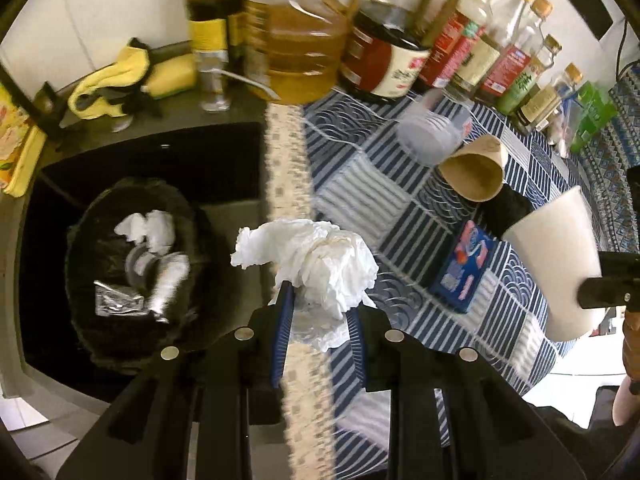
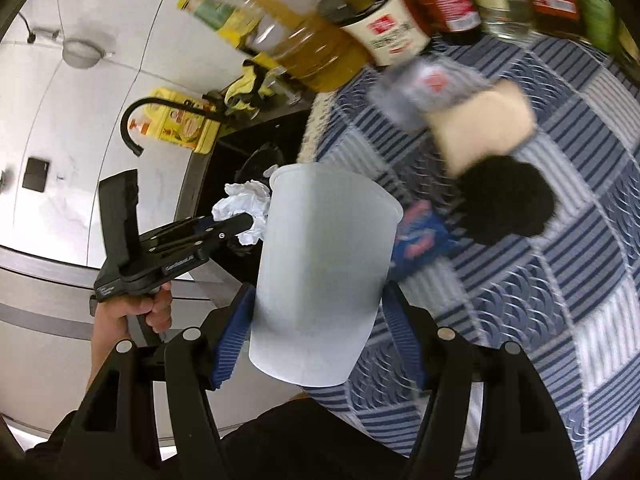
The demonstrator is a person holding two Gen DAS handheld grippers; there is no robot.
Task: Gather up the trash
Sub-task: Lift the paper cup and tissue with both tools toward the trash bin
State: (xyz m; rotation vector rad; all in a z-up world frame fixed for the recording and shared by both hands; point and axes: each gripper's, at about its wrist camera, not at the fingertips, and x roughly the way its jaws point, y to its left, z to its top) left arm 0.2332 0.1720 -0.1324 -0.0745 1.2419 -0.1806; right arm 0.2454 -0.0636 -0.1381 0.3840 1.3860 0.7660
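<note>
The left claw [image 1: 320,312] is clamped on a crumpled white tissue [image 1: 316,260] held just right of the black-lined trash bin [image 1: 100,208] in the sink, while the right claw [image 2: 320,320] grips a white paper cup [image 2: 320,272] further right, above the blue-patterned bench [image 2: 560,280].

Bright indoor light, strong fisheye bending at the rims, motion blur smearing the bottles [image 1: 304,40] and tablecloth [image 2: 560,280].
</note>
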